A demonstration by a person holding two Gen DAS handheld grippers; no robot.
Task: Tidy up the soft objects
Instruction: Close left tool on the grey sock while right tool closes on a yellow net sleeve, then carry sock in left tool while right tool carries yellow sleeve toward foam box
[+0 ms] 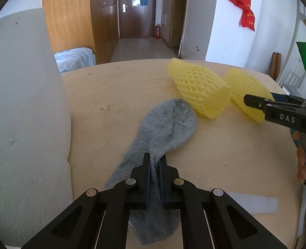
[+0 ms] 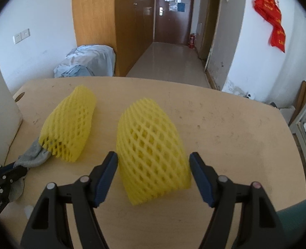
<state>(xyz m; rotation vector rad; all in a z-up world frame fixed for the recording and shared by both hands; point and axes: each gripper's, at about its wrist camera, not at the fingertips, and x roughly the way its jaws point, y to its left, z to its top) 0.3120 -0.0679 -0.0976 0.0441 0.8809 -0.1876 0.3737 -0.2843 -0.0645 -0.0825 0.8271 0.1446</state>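
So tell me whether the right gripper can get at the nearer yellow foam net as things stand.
Probably yes. The right gripper is open, with the nearer yellow foam net lying between its fingers on the table, and nothing sits in the way. The pads do not yet press on it.

Table's (image 2: 225, 128) right side bare — white foam slab (image 1: 24, 112) walls the left.
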